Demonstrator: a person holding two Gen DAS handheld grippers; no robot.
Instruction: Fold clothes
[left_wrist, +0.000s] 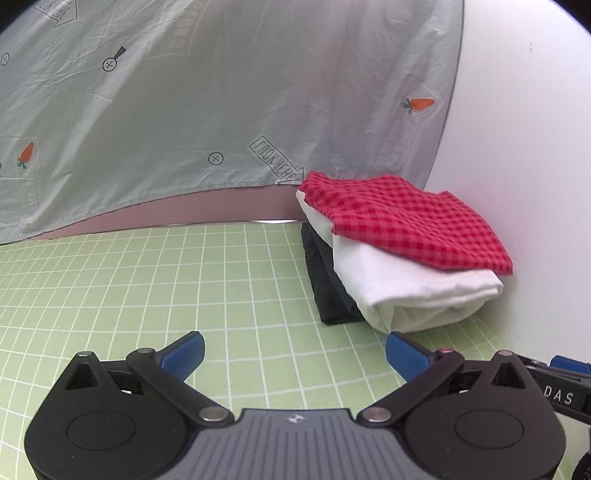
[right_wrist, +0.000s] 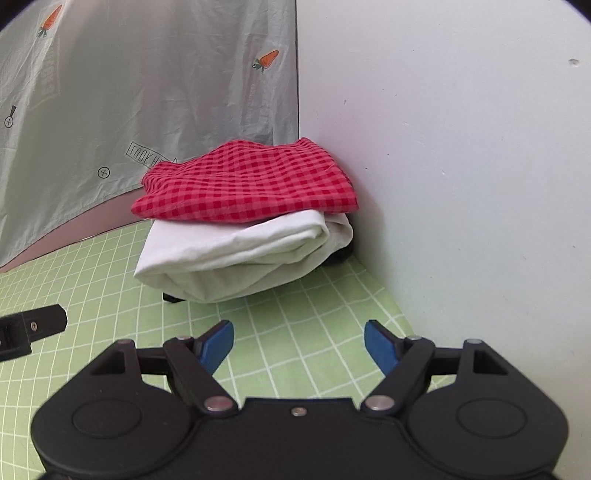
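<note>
A stack of folded clothes sits in the corner on the green grid mat (left_wrist: 147, 280) (right_wrist: 288, 325). On top lies a red checked garment (left_wrist: 402, 221) (right_wrist: 243, 184), under it a white one (left_wrist: 417, 291) (right_wrist: 236, 254), and a black one (left_wrist: 325, 291) (right_wrist: 171, 297) at the bottom, mostly hidden in the right wrist view. My left gripper (left_wrist: 295, 354) hovers open over the mat, just short and left of the stack. My right gripper (right_wrist: 299, 343) is open too, directly in front of the stack. Nothing is between either pair of blue fingers.
A grey sheet printed with carrots (left_wrist: 184, 103) (right_wrist: 147, 92) hangs behind the mat. A white wall (left_wrist: 524, 147) (right_wrist: 461, 166) closes the right side, against the stack. Part of the left gripper's black body (right_wrist: 29, 328) shows at the right wrist view's left edge.
</note>
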